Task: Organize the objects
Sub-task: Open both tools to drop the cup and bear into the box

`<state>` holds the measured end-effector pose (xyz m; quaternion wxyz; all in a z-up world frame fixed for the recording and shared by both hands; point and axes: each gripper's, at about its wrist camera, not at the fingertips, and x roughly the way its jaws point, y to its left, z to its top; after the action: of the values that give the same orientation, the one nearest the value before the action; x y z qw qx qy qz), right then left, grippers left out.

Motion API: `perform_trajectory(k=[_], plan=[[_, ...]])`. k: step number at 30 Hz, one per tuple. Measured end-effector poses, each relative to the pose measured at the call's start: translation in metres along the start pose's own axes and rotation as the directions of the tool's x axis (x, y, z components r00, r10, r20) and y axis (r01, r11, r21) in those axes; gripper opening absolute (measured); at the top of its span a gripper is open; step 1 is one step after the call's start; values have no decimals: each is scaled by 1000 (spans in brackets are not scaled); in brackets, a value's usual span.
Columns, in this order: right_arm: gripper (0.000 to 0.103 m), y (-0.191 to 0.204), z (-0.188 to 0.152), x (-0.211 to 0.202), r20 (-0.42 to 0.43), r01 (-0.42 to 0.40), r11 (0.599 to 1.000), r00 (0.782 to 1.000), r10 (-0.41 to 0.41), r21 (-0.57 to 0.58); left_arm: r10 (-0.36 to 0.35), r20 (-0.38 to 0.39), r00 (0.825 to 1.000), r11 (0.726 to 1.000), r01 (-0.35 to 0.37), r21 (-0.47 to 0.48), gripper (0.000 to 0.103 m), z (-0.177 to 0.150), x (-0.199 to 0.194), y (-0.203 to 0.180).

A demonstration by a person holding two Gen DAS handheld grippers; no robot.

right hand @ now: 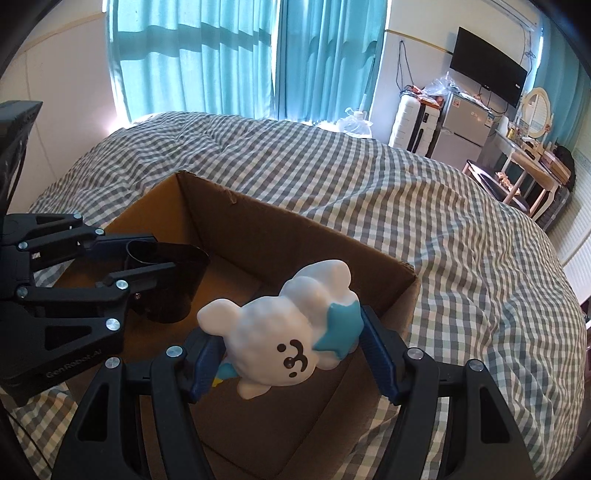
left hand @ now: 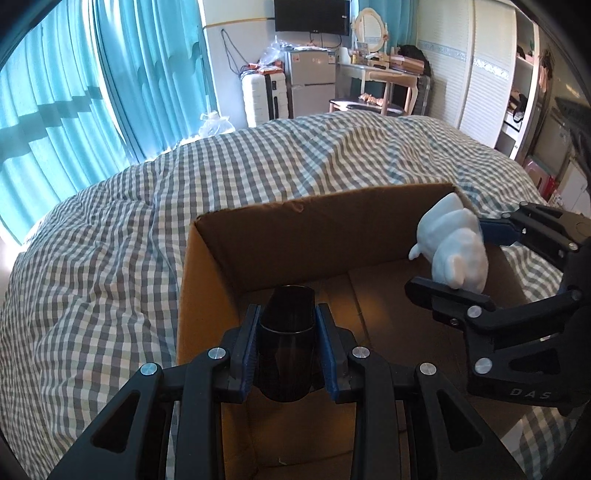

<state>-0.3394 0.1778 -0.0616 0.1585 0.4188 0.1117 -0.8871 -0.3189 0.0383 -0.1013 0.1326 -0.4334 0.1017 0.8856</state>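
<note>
1. Checked grey-and-white bedding (left hand: 110,258) covers the bed in a room with teal curtains (right hand: 192,55); an open cardboard box (left hand: 295,236) sits on it.
2. Left gripper (left hand: 288,347) pinches a dark, see-through cup (left hand: 286,354) between its blue pads, pressed on both of its sides, the cup's open mouth pointing away from the camera.
3. That cup hangs over the left part of the box's inside, above the brown floor and clear of the walls.
4. Right gripper (right hand: 291,354) holds a white bear-like figure (right hand: 280,332) with a teal star on its side; the pads press on it from either side, jaws set fairly wide.
5. From the right wrist view the figure's face points toward the camera, and it hangs over the right part of the box, near the right wall.
6. Both grippers tilt down into the box side by side, apart from each other.
7. Beyond the bed stand a white suitcase (left hand: 264,96), a small fridge (left hand: 310,83), a wall television (right hand: 487,75) and a dressing table with a round mirror (left hand: 371,31).
</note>
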Motion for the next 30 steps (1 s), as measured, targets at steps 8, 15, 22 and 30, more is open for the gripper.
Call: perform_trajectory(k=[8,15,22,30], plan=[[71,-4,-3,-5,10,-32,999,999,32,33,-5,1,1000,1000,5,-10,41,-10,9,2],[88,-20,4,-32,86,-63,990,995,52,123,16,62,998,1000,-16,5,82,-8,-18,-2],[89,-25,8,-82,142,-32,990,990,12,138,41,120,992,999,-44,20,87,6,-67,-9],[92,-20,4,-169,238,25,992,970,-54,126,53,217,975,998,-58,18,96,12,-150,-25]])
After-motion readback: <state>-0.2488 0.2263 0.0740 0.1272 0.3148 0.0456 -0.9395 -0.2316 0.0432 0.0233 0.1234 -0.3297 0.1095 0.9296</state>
